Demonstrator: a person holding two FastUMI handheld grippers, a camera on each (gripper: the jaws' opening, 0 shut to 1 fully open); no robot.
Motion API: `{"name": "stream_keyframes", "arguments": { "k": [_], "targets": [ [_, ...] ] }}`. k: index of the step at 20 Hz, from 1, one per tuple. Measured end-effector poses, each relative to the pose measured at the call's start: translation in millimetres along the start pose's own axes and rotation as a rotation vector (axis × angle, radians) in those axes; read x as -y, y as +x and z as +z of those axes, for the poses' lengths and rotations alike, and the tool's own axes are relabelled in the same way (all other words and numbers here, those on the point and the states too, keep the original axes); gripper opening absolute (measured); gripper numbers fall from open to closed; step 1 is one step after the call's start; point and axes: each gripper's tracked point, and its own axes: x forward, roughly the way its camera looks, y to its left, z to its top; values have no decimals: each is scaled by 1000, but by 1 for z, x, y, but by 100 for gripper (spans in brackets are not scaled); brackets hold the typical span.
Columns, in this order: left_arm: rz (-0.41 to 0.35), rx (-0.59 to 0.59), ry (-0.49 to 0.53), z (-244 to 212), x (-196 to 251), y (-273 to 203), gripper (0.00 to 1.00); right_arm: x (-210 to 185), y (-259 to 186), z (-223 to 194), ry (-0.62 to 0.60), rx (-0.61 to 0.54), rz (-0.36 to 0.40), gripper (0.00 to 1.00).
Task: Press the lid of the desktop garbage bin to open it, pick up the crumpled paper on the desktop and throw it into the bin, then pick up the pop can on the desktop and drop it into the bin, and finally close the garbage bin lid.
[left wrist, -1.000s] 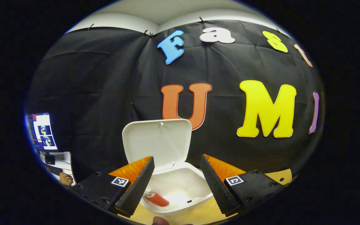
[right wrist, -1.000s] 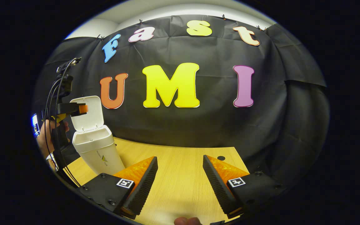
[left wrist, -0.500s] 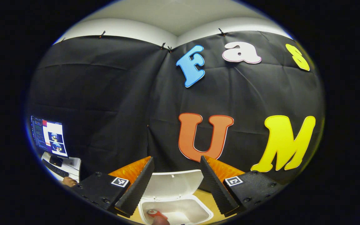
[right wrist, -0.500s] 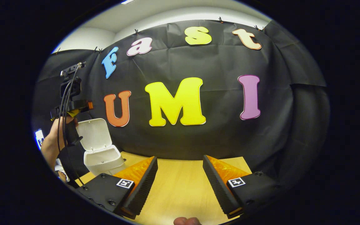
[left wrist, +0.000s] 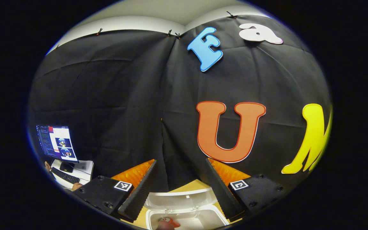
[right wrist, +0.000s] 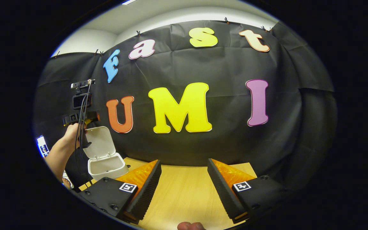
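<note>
Left gripper view looks over the bin (left wrist: pixel 187 210); right gripper view sees it farther left.

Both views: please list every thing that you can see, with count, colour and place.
Bin: one, white, left end of the table, lid up.
Can: one, red, inside the bin.
Table: one, light wood, under the right gripper.
Monitor: one, lit, far left.
Keyboard: one, dark, below the monitor.
Left gripper: open, above the bin.
Right gripper: open, over the table.
Hand: one, holding the left gripper.
</note>
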Motion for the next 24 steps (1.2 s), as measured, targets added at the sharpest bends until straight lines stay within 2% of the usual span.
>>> {"name": "stream_keyframes", "arguments": {
  "k": [12,16,19,21,24],
  "targets": [
    [6,-90,1,-36,3,-17,95,13,-21,-13,7,-6,-14,93],
    [-46,-119,1,-52,18,-53,95,21,-34,-17,16,0,-14,93],
    [-94,-135,10,-80,26,-87,92,27,-42,-26,15,-11,-14,93],
    [-91,-137,57,-101,26,-101,94,29,-46,-32,11,-17,-10,93],
    [-104,-216,76,-158,26,-112,96,29,-49,-40,-14,-29,-5,93]
  ]
}}
